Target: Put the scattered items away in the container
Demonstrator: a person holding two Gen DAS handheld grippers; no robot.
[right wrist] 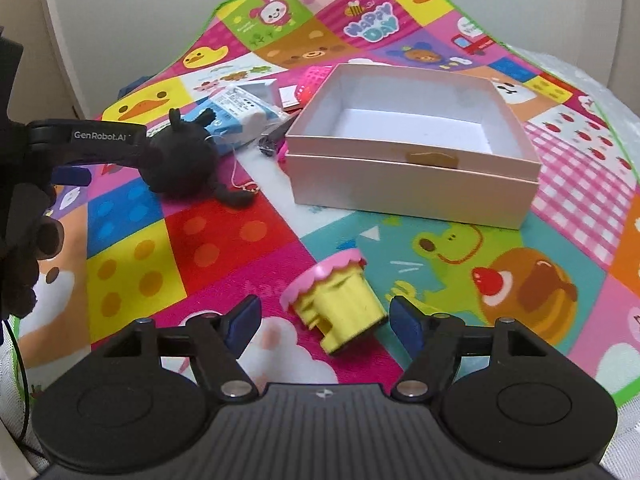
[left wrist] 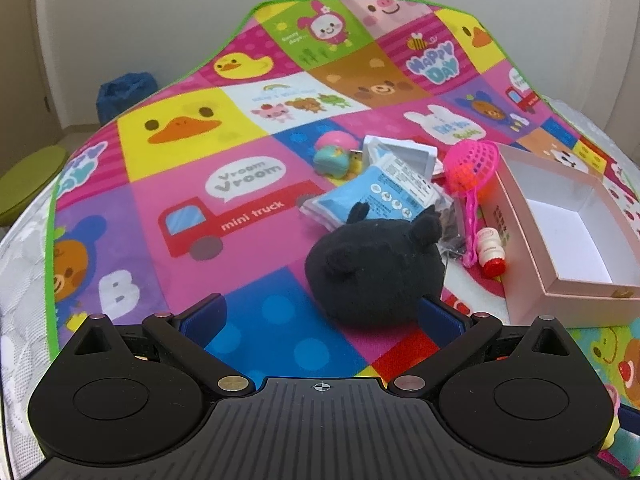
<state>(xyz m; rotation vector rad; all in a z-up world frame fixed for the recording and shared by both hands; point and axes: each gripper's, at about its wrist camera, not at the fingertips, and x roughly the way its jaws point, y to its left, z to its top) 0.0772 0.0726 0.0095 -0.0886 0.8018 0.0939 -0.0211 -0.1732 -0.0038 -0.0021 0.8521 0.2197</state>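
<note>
While both grippers (left wrist: 320, 316) (right wrist: 324, 320) gape, a cartoon play mat (left wrist: 192, 208) stretches toward the pale wall (left wrist: 140, 20).

The black plush toy (left wrist: 376, 268) hides part of the blue packet (left wrist: 376, 194); the pink box (left wrist: 568, 236) is cut off at the right edge; the box (right wrist: 412, 152) hides most of the pink scoop (right wrist: 310, 80); the packet's print is too small to read, maybe a label.

Pretty even, soft indoor light, no harsh glare. Colours on the mat (left wrist: 248, 152) pop. Heavy fisheye bend at the edges, dark vignette in corners. Slightly soft overall; faint shadow under the box (right wrist: 412, 184).
</note>
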